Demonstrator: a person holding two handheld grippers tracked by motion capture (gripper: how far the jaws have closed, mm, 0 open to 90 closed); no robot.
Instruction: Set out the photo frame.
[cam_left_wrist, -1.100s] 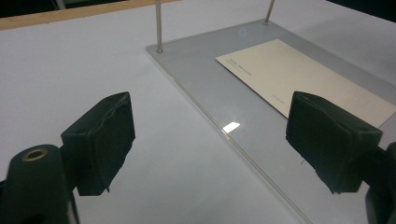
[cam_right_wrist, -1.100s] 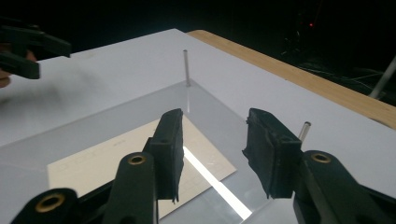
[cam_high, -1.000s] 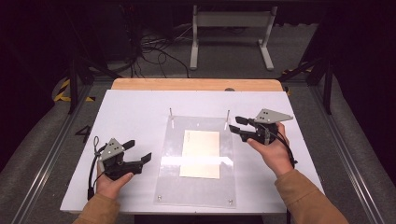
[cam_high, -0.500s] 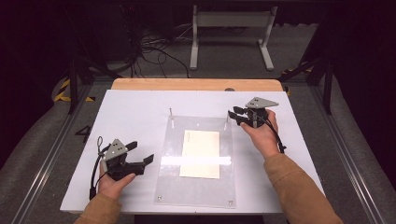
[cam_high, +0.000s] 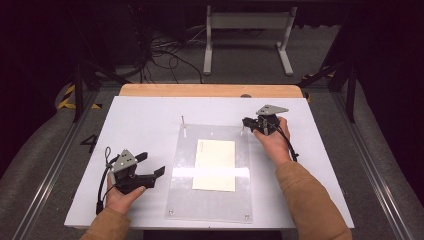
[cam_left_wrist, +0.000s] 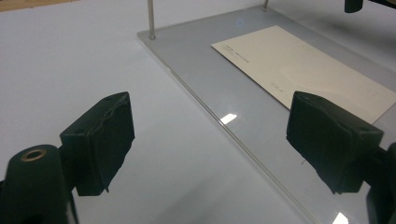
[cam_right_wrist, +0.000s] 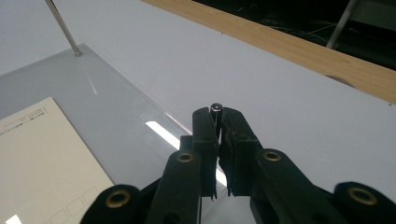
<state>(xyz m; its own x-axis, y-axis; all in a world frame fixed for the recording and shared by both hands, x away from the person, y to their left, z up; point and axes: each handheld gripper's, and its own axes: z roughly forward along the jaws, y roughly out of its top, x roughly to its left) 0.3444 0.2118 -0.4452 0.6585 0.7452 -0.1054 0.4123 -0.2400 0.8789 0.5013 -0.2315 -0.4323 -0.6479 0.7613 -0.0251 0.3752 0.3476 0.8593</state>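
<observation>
Right tool (cam_high: 248, 123) moved in, jaws just closing, pin (cam_right_wrist: 215, 108) between

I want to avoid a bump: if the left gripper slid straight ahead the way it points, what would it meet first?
Probably the long edge of the clear acrylic plate lying on the white table; the left gripper hangs open, aimed at it, though its height above that edge is unclear.

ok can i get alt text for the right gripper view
The right gripper has its two black jaws closed on the top of a thin upright metal pin at a corner of a clear acrylic plate on a white table. A cream envelope lies flat on the plate, and a second pin stands at its far corner.
</observation>
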